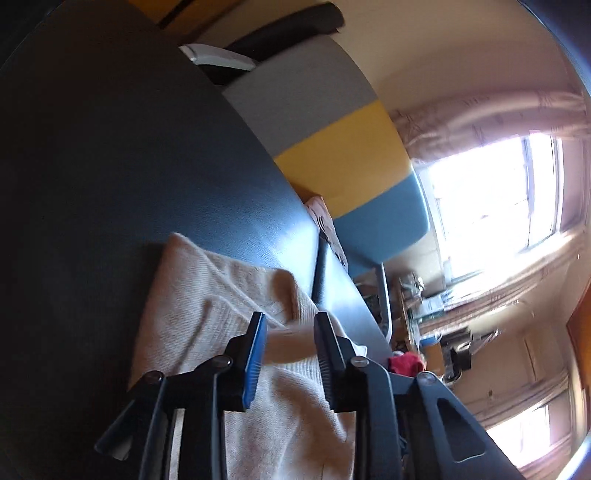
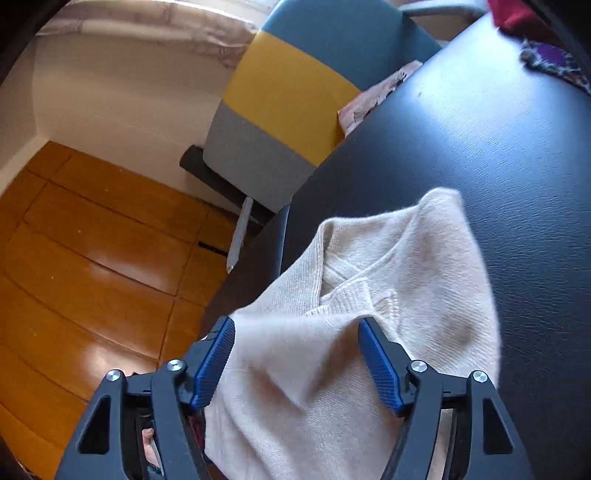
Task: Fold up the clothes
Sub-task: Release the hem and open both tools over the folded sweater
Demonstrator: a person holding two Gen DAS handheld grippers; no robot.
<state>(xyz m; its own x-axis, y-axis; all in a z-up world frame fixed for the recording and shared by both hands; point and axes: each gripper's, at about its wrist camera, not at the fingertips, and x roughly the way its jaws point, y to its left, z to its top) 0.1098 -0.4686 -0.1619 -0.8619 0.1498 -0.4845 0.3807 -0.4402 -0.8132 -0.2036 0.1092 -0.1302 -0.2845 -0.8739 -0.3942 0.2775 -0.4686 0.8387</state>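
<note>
1. The cream knit sweater (image 2: 399,266) lies on the dark surface (image 2: 480,129), bunched near the surface's edge on the side of the striped chair (image 2: 280,110). Its ribbed neckline is turned up, and loose layers overlap each other.

2. The right hand-held gripper (image 2: 295,354) is spread wide, its blue pads on either side of a raised ridge of sweater. No pinch shows. Closing from here could catch several layers at once, or only the fuzzy top one, and the fold would come out crooked.

3. The left hand-held gripper (image 1: 290,354) is also spread, with a rolled bit of the sweater (image 1: 207,295) between its fingers. I cannot tell whether the pads touch the knit. A shallow bite on soft knit may slip out when lifted.

4. Part of the sweater hangs toward the surface's edge beside the chair, above the wooden floor (image 2: 92,258). A pull toward that edge could drag the whole garment off, since the smooth surface gives it little hold.

5. If the two hand-held grippers lift at uneven heights or pull apart, the knit could stretch and the neckline twist out of line.

6. Other garments, a red one (image 2: 517,14) and a patterned one (image 2: 554,62), lie at the far end of the surface from the sweater. A wide sweep could snag them.
</note>
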